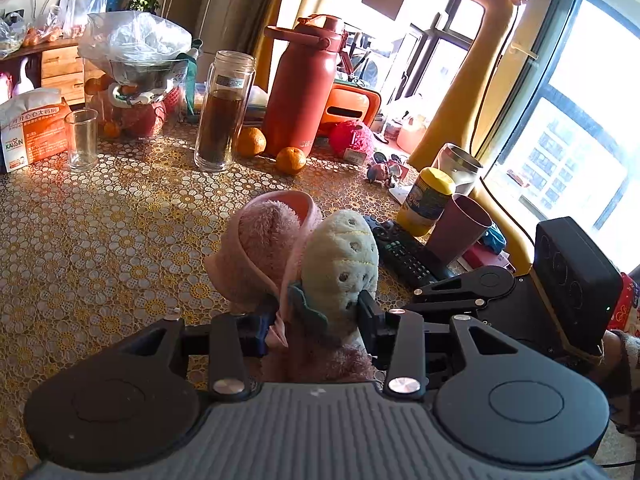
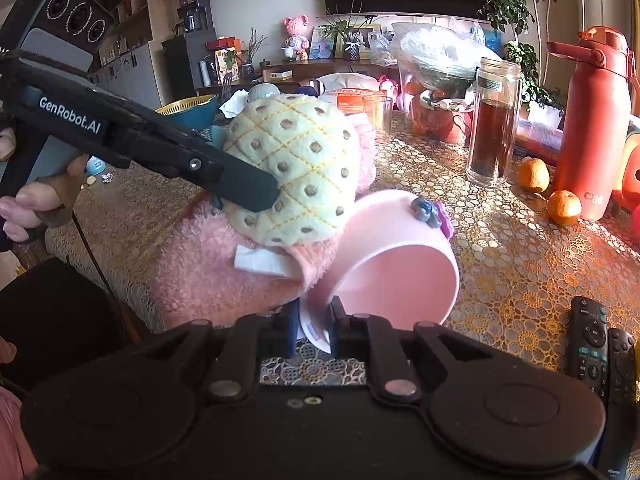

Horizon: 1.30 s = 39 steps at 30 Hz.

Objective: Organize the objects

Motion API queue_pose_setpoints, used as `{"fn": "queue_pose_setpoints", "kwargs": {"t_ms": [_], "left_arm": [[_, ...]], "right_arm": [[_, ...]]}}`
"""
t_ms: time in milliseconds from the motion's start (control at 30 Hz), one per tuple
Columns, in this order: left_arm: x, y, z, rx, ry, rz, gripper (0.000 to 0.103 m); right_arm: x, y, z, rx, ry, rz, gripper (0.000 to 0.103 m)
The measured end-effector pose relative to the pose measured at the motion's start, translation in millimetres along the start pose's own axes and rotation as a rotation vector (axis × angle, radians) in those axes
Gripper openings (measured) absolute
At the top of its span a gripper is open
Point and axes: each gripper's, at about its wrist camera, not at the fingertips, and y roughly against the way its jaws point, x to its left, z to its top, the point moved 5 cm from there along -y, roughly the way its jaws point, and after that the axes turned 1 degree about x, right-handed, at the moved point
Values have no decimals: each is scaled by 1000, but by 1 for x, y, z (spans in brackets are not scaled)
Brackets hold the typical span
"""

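A pink plush toy with a pale green pineapple-patterned part (image 1: pixel 340 260) is held above the table. My left gripper (image 1: pixel 316 322) is shut on the plush toy; its fingers press the toy from both sides. In the right wrist view the same plush toy (image 2: pixel 296 168) shows, with the left gripper's finger against it. My right gripper (image 2: pixel 312 330) is shut on the rim of a pink bowl (image 2: pixel 392 268), which is tilted on its side, opening facing me. The toy's pink body touches the bowl's rim.
On the lace-covered table (image 1: pixel 100 240) stand a glass tea bottle (image 1: pixel 222 112), a red thermos (image 1: pixel 304 84), a drinking glass (image 1: pixel 82 140), oranges (image 1: pixel 291 160), a yellow jar (image 1: pixel 430 200), a maroon cup (image 1: pixel 460 230) and remote controls (image 2: pixel 592 340). A window is at right.
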Motion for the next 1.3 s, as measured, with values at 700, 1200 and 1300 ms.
{"fn": "queue_pose_setpoints", "kwargs": {"t_ms": [700, 1200, 1300], "left_arm": [[32, -9, -17, 35, 97, 42, 40], [31, -28, -47, 117, 83, 62, 40], [27, -31, -50, 128, 70, 61, 40]], "right_arm": [[-2, 9, 3, -32, -57, 16, 18], [-33, 26, 22, -212, -357, -4, 27], [-41, 21, 25, -241, -442, 0, 27]]}}
